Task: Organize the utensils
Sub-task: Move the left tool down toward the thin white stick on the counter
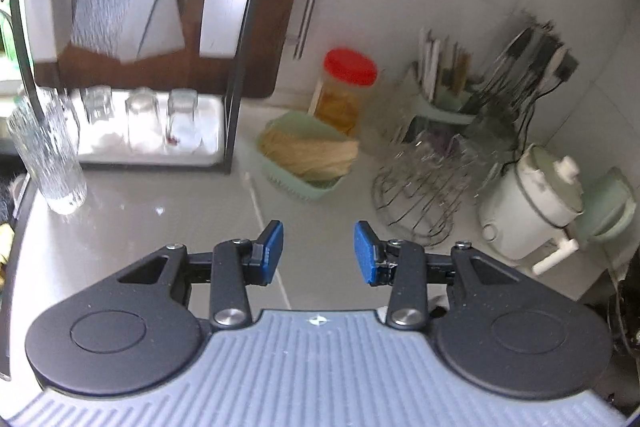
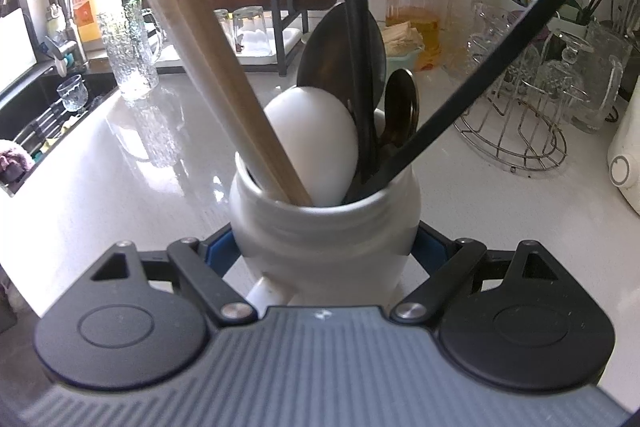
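Note:
My right gripper (image 2: 324,251) is shut on a white ceramic utensil jar (image 2: 324,227) standing on the pale counter. The jar holds wooden handles (image 2: 208,51), a white spoon (image 2: 316,143), a dark steel ladle (image 2: 340,47), a small dark spoon (image 2: 402,107) and black handles (image 2: 480,79). My left gripper (image 1: 319,253) hangs open over the bare counter, nothing between its blue pads (image 1: 272,251). Ahead of it at the wall stands a green holder of chopsticks and utensils (image 1: 444,83).
A black dish rack with upturned glasses (image 1: 152,119), a tall ribbed glass (image 1: 52,159), a green basket (image 1: 308,155), a red-lidded jar (image 1: 344,87), a wire glass stand (image 1: 432,179) and a white cooker (image 1: 532,203) line the counter. A sink (image 2: 44,107) lies left.

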The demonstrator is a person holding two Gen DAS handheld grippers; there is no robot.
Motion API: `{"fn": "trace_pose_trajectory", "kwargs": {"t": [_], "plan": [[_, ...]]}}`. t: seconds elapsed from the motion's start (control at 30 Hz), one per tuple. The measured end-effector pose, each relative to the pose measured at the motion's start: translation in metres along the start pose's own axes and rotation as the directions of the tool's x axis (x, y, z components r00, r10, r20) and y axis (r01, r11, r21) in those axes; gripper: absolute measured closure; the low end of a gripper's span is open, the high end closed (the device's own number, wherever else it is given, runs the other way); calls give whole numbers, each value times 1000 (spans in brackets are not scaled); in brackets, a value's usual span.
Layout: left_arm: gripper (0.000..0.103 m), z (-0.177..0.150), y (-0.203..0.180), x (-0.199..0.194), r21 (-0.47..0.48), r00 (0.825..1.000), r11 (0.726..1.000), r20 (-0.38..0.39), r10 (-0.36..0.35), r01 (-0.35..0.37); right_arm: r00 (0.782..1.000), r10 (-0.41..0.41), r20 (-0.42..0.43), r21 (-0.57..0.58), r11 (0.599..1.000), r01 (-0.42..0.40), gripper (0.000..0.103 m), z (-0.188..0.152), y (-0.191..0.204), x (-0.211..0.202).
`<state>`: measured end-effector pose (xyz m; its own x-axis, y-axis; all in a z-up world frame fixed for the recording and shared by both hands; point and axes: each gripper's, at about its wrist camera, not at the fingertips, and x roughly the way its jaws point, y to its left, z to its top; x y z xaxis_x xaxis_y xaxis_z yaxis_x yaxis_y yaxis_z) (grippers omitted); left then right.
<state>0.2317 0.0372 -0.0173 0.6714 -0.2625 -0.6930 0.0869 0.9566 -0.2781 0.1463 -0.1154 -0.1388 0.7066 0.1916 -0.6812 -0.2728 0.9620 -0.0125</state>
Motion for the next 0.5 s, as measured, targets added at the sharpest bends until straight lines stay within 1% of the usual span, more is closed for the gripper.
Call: {"fn": "trace_pose_trajectory", "kwargs": {"t": [0.03, 0.1, 0.2, 0.3, 0.37, 0.5], "plan": [[58, -3, 4, 10, -5, 1000, 1000, -9, -1, 1, 1000, 1, -4, 0, 1000, -1, 12, 0, -1, 0], [58, -8, 10, 31, 3, 999, 1000, -34, 27, -27, 1000, 1, -11, -3, 1000, -1, 12, 0, -3, -1], [58, -12, 19, 57, -6, 996, 999, -72, 45, -46, 1000, 1, -20, -10, 1000, -1, 12, 1, -4, 0], [58, -14, 25, 77, -16, 996, 999, -79, 49, -50, 1000, -1, -24, -7, 1000, 0, 12, 2, -4, 0], [58, -14, 30, 93, -25, 996, 999, -86, 35, -37, 1000, -4, -27, -3, 1000, 4, 12, 1, -3, -1], [58, -19, 35, 130, -15, 994, 999, -101, 45, -47, 999, -11, -36, 5, 1000, 11, 12, 3, -3, -1]]}}
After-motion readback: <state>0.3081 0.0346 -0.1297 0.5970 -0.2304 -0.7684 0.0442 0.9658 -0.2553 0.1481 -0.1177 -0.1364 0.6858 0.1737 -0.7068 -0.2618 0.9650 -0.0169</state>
